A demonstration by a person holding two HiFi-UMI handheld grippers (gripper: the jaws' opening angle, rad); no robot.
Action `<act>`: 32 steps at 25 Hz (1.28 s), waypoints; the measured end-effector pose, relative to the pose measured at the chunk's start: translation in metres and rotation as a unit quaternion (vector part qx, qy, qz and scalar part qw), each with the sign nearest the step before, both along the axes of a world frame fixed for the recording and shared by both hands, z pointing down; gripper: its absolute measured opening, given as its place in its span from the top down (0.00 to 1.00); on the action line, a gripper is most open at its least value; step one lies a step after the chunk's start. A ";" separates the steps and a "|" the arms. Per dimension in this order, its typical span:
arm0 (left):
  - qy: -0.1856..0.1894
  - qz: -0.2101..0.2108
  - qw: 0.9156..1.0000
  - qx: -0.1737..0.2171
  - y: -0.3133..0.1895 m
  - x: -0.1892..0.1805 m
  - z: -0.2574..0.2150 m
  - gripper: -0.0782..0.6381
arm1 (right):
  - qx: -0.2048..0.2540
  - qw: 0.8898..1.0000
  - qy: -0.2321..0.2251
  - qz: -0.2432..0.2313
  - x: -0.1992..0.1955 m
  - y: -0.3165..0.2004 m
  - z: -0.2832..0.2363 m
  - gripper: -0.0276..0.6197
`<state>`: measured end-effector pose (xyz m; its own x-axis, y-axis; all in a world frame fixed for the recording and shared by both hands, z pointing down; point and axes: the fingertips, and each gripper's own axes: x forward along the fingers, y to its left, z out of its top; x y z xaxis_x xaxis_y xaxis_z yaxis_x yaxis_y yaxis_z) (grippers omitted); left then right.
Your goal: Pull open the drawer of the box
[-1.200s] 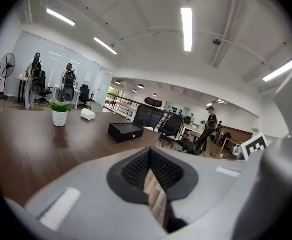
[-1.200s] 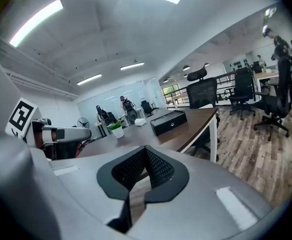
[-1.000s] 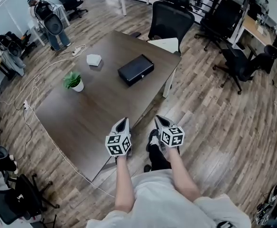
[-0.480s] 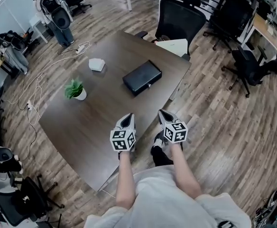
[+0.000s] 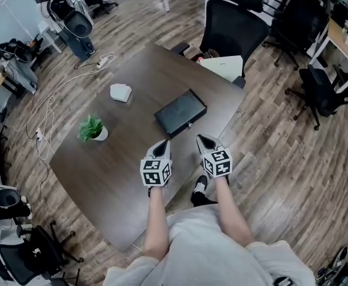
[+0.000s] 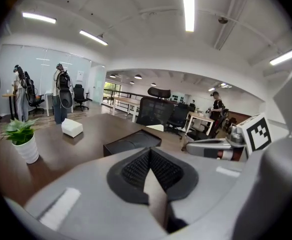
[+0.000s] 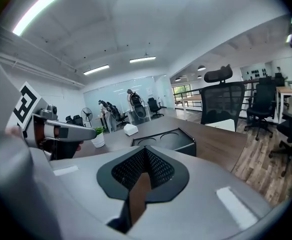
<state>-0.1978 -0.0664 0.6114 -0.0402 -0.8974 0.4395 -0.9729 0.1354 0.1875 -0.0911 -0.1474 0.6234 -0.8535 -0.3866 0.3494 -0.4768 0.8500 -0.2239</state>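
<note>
A flat black box (image 5: 180, 113) lies on the dark brown table (image 5: 120, 159), its drawer front facing the near edge and looking closed. My left gripper (image 5: 162, 143) hovers over the table's near edge, just short of the box, shut with nothing in it. My right gripper (image 5: 201, 139) is beside it, off the table's edge, also shut and empty. The left gripper view has the box (image 6: 132, 141) straight ahead past the shut jaws (image 6: 148, 153). In the right gripper view the box (image 7: 169, 138) sits just beyond the shut jaws (image 7: 145, 152).
A small potted plant (image 5: 92, 128) and a white block (image 5: 120, 92) stand on the table left of the box. A black office chair (image 5: 233, 25) with a white sheet (image 5: 224, 68) is at the far edge. Cables (image 5: 49, 124) run over the floor at left.
The table and box have drawn nearer in the head view, and both grippers now point closer to the box. Both stayed shut.
</note>
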 end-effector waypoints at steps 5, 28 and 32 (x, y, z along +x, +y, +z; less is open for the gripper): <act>-0.005 0.006 1.000 -0.015 -0.040 -0.015 0.010 0.82 | 0.000 1.000 0.010 -0.008 -0.020 -0.038 0.011 0.95; -0.033 0.014 0.991 -0.129 -0.094 -0.062 0.093 0.82 | -0.056 0.995 0.058 -0.055 -0.063 -0.094 0.079 0.95; -0.023 0.007 0.991 -0.128 -0.099 -0.069 0.103 0.82 | -0.052 0.993 0.089 -0.065 -0.060 -0.090 0.099 0.95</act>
